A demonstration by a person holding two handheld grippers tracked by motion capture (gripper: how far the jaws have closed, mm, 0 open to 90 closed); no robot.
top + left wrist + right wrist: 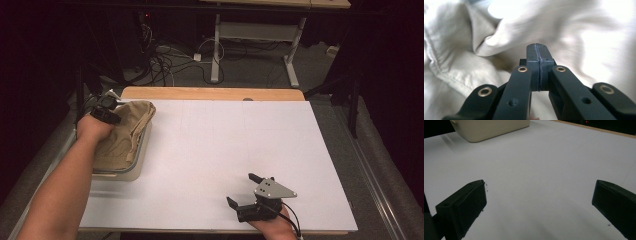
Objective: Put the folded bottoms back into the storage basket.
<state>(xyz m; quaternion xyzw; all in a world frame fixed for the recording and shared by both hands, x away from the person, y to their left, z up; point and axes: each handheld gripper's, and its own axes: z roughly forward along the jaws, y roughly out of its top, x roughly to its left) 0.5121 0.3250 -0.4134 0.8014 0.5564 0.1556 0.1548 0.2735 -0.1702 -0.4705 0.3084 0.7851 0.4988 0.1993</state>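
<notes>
Left gripper pressed together above beige cloth in cream bin; right gripper spread over white table, well apart.

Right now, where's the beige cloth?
High view, far left: the beige cloth sits bunched in the cream bin, left tongs at its far edge.

Right gripper view: right gripper with jaws spread wide, one black jaw at the lower left of the frame, the other at the lower right edge; nothing between them. Both sit over the white table surface, which is bare across the middle of the frame. Cream-coloured tub at the upper left, resting on the surface, cut off by the top edge. Wooden table edge runs along the upper right, dark background beyond.
</notes>
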